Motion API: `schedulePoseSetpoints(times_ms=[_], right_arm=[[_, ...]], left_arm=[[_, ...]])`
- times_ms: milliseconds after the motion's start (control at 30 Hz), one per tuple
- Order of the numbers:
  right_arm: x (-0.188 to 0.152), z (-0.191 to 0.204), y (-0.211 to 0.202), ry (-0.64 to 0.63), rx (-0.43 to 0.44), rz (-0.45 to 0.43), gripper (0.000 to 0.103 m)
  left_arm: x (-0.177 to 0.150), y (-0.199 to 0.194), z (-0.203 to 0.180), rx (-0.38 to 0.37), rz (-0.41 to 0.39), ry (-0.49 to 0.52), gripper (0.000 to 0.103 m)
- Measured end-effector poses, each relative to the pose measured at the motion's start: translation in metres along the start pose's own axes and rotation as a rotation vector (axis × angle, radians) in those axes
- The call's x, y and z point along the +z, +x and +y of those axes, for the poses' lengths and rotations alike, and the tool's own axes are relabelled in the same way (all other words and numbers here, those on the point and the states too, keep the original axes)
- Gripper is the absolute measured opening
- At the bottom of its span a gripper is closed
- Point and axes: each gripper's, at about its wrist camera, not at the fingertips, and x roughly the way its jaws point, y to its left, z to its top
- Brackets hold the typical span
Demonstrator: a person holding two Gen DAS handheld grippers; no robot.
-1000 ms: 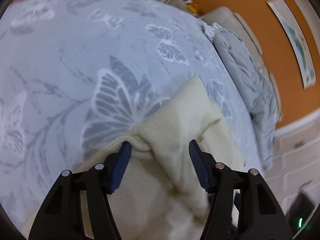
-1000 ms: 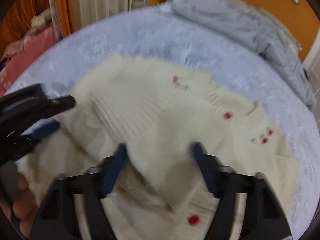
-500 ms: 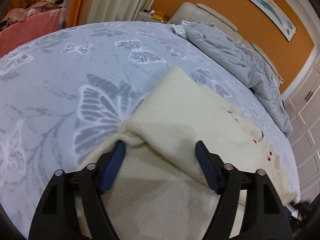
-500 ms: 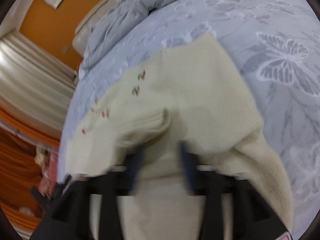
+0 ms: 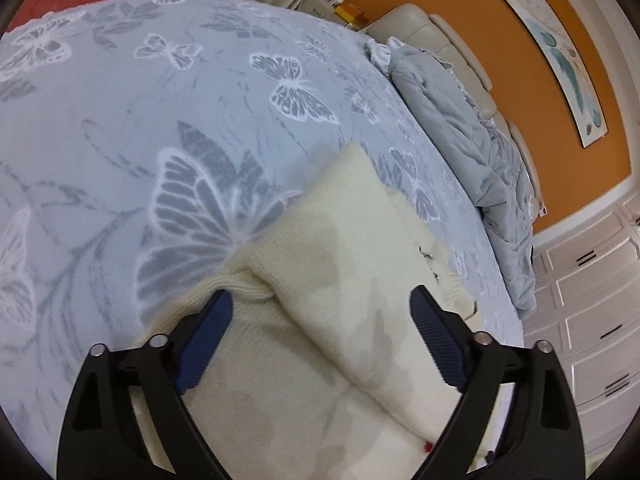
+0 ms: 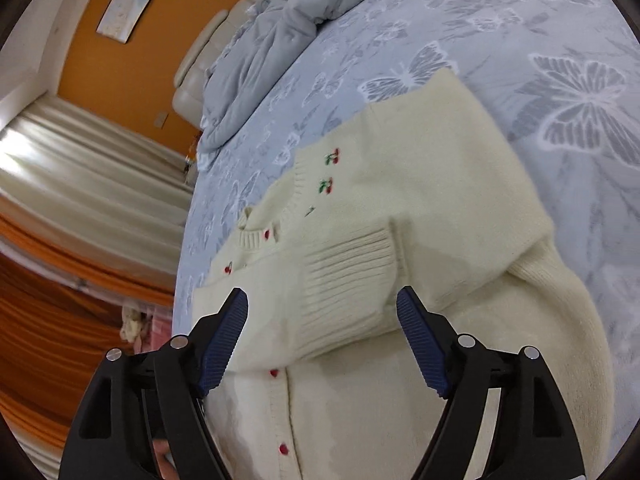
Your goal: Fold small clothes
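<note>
A small cream knit cardigan [image 6: 420, 184] with red buttons and cherry embroidery lies flat on the bed. One sleeve is folded across its front, its ribbed cuff [image 6: 348, 276] near the middle. My right gripper [image 6: 322, 312] is open and empty, hovering just above the cuff. In the left wrist view the cardigan [image 5: 340, 280] shows its folded sleeve and side edge. My left gripper [image 5: 320, 312] is open and empty over that fold, touching nothing.
The bed is covered by a grey butterfly-print sheet [image 5: 160, 120]. A crumpled grey duvet [image 5: 460, 140] lies along the cream headboard [image 5: 432, 36]. White wardrobe doors [image 5: 592, 320] stand to the side. Curtains [image 6: 80, 184] hang beyond the bed.
My right gripper swung round the cardigan, closed briefly, and now stands open over the folded sleeve cuff. My left gripper stayed open over the sleeve fold, only tilting.
</note>
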Motion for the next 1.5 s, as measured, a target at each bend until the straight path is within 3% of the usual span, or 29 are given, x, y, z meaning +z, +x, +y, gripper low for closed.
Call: schedulePoseSetpoints(times_ms=[67,133,167,200,233,267,367,433,500,567,600,633,667,700,800,900,967,1067,1100,1133,1200,1233,1267,1333,1367,1400,1500], right_arm=[[0.007,0.001,0.024,-0.021,-0.089,0.063,0.078],[0.011,-0.002,0.041,-0.046,-0.168,0.071,0.067],[0.015,0.002,0.047,-0.08,-0.198,0.067,0.036],[0.02,0.006,0.049,-0.094,-0.185,0.081,0.013],[0.028,0.012,0.047,-0.086,-0.14,0.073,0.012],[0.038,0.029,0.03,-0.117,-0.085,0.011,0.011],[0.059,0.085,-0.031,-0.267,0.055,-0.171,0.01],[0.063,0.101,-0.057,-0.332,0.099,-0.244,0.01],[0.061,0.089,-0.048,-0.361,0.022,-0.236,0.011],[0.059,0.038,0.001,-0.294,-0.131,-0.109,0.011],[0.052,0.002,0.033,-0.226,-0.212,-0.003,0.011],[0.047,-0.019,0.052,-0.193,-0.257,0.062,0.011],[0.039,-0.033,0.049,-0.183,-0.19,0.021,0.008],[0.04,-0.033,0.044,-0.171,-0.17,0.012,0.011],[0.046,-0.019,0.031,-0.163,-0.174,-0.027,0.015],[0.042,0.009,-0.006,-0.243,-0.27,-0.21,0.024],[0.035,0.028,-0.017,-0.26,-0.214,-0.27,0.024],[0.029,0.047,0.016,-0.303,-0.089,-0.124,0.022],[0.025,0.051,0.032,-0.32,-0.085,-0.086,0.022],[0.02,0.051,0.049,-0.34,-0.098,-0.038,0.02],[0.02,0.034,0.088,-0.352,-0.198,0.061,0.006],[0.021,0.027,0.09,-0.339,-0.208,0.059,0.0],[0.027,0.007,0.083,-0.273,-0.143,0.044,0.0],[0.034,-0.009,0.063,-0.187,-0.171,-0.004,0.0],[0.036,-0.012,0.044,-0.173,-0.213,-0.05,0.0],[0.035,-0.012,0.035,-0.164,-0.202,-0.071,0.009],[0.025,-0.015,0.015,-0.17,-0.17,-0.084,0.009]], left_arm=[[0.003,0.003,0.0,0.011,0.011,-0.039,0.09],[0.006,0.006,0.0,0.029,0.022,-0.075,0.086],[0.007,0.006,-0.001,0.051,0.03,-0.081,0.078],[0.008,0.007,-0.002,0.075,0.037,-0.087,0.072],[0.01,0.006,-0.002,0.104,0.041,-0.094,0.055],[0.012,0.004,0.0,0.123,0.039,-0.109,0.038],[0.015,-0.012,0.009,0.056,-0.004,-0.166,0.02],[0.013,-0.02,0.003,0.02,-0.04,-0.104,0.019],[0.003,-0.019,-0.01,0.038,-0.062,0.006,0.019],[-0.006,-0.008,-0.009,0.102,-0.051,0.049,0.021],[-0.01,0.001,-0.001,0.129,-0.03,0.041,0.021],[-0.013,0.005,0.005,0.121,-0.026,0.034,0.022],[-0.015,0.004,0.007,0.108,-0.045,0.045,0.022],[-0.018,0.005,0.002,0.123,-0.056,0.096,0.022],[-0.024,0.006,-0.004,0.149,-0.081,0.183,0.022],[-0.029,0.005,-0.001,0.135,-0.118,0.207,0.023],[-0.031,0.004,-0.001,0.129,-0.131,0.206,0.023],[-0.031,0.004,0.002,0.115,-0.137,0.202,0.023],[-0.031,0.004,0.003,0.112,-0.138,0.2,0.023],[-0.032,0.003,0.003,0.109,-0.139,0.2,0.023],[-0.033,0.003,0.004,0.108,-0.141,0.201,0.023],[-0.032,0.003,0.005,0.103,-0.142,0.199,0.023],[-0.032,0.002,0.006,0.097,-0.142,0.197,0.023],[-0.033,0.002,0.007,0.091,-0.145,0.198,0.023],[-0.033,0.003,0.006,0.093,-0.147,0.201,0.023],[-0.034,0.003,0.006,0.094,-0.151,0.204,0.023],[-0.035,0.003,0.007,0.096,-0.155,0.209,0.023]])
